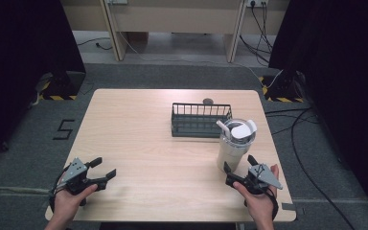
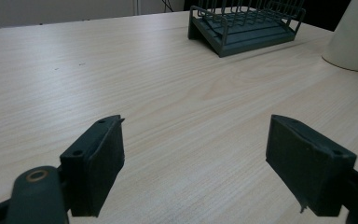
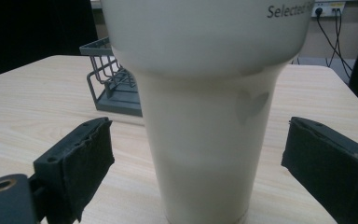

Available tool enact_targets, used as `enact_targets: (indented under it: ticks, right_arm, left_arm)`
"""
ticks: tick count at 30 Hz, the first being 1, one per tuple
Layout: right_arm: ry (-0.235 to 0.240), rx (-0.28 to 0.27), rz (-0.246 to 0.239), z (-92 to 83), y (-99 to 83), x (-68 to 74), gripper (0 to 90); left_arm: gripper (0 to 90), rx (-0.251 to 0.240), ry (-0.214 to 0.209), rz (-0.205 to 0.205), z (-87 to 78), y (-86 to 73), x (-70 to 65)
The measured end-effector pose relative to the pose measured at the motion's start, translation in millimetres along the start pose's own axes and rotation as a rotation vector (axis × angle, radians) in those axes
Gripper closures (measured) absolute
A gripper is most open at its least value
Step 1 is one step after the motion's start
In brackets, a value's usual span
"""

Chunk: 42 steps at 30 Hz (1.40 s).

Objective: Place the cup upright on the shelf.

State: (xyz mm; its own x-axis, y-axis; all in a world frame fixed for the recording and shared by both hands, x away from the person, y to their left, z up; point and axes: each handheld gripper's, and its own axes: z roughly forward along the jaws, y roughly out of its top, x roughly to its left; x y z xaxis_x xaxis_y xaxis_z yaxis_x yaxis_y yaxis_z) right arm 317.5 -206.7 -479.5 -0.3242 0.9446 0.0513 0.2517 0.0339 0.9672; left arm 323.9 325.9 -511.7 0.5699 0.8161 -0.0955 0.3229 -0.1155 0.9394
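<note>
A tall cream tumbler (image 1: 234, 146) with a clear lid and a white straw stands upright on the right side of the wooden table (image 1: 139, 139). My right gripper (image 1: 239, 165) is open just in front of it, one jaw on each side of the tumbler's base (image 3: 205, 154) without touching it. Behind the tumbler sits a dark wire rack (image 1: 199, 120), which also appears far off in the left gripper view (image 2: 247, 23). My left gripper (image 1: 101, 170) rests open near the table's front left corner, nothing between its jaws (image 2: 193, 172).
A small dark round object (image 1: 208, 101) lies at the table's far edge behind the rack. Cables (image 1: 297, 129) trail over the floor to the right. A desk frame (image 1: 172, 24) stands beyond the table.
</note>
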Motion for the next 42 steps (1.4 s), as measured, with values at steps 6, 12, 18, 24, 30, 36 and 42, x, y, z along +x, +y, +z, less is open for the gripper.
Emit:
enact_targets:
  ticks: [6,12,18,24,30,36,42]
  right_arm:
    - [-0.003,-0.008,-0.001,7.4,4.2,-0.1,8.6]
    - [-0.002,-0.013,0.000,13.3,7.0,-0.3,8.6]
    - [-0.002,-0.020,0.001,19.1,10.9,-0.5,8.7]
    - [-0.006,-0.021,0.006,27.1,12.9,-1.7,8.5]
    - [-0.013,-0.014,0.009,34.3,12.4,-2.8,8.4]
    - [-0.015,-0.012,0.013,40.6,11.5,-3.2,7.8]
    - [-0.016,-0.014,0.009,46.9,10.9,-4.0,7.5]
  left_arm:
    - [18.6,0.000,0.000,0.000,0.0,0.0,0.0]
    - [18.6,0.000,-0.001,-0.001,-0.1,-0.1,0.3]
    - [18.6,0.001,-0.001,0.000,0.1,-0.1,0.3]
    - [18.6,0.000,-0.001,0.000,-0.1,-0.1,0.4]
    - [18.6,0.000,-0.002,0.000,0.0,-0.1,0.5]
    - [18.6,0.000,-0.002,0.001,-0.2,-0.1,0.7]
    - [18.6,0.001,-0.002,0.001,-0.3,-0.2,0.8]
